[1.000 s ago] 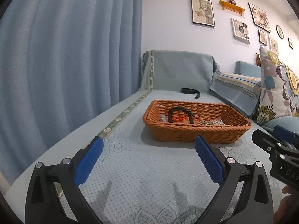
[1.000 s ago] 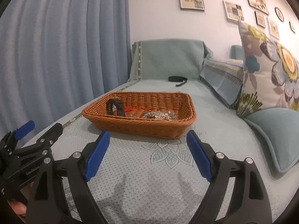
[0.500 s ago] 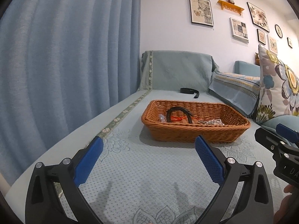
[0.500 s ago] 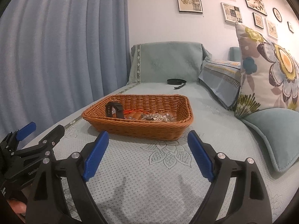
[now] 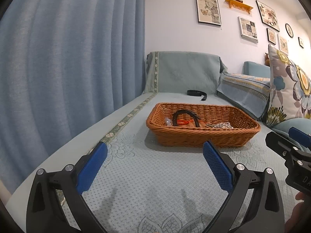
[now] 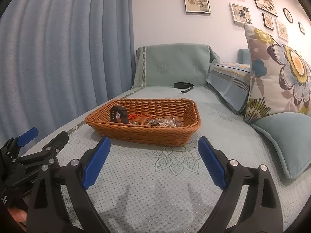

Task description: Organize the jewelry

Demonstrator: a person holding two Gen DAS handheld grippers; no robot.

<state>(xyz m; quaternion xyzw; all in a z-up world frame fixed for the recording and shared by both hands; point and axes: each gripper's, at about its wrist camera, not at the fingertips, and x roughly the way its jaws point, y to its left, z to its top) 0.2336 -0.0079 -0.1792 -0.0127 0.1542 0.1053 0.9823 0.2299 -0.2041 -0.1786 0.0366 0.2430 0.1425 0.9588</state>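
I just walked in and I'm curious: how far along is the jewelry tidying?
It looks barely begun. Done: nothing obvious; a black watch, a red cord and clear beads lie jumbled in the wicker basket. In hand: nothing; the left gripper is open and empty, the right gripper empty, its jaws opening. Left: sorting the pile, perhaps fetching the black strap beyond.

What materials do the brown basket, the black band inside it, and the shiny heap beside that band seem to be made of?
Basket: woven wicker or rattan, possibly plastic imitation; plaited strands with a slight sheen.
Black band: looks like matte rubber or silicone, perhaps a watch strap; it stands in a smooth loop.
Shiny heap: clear glass or plastic beads, judging by the glints; too small to tell.
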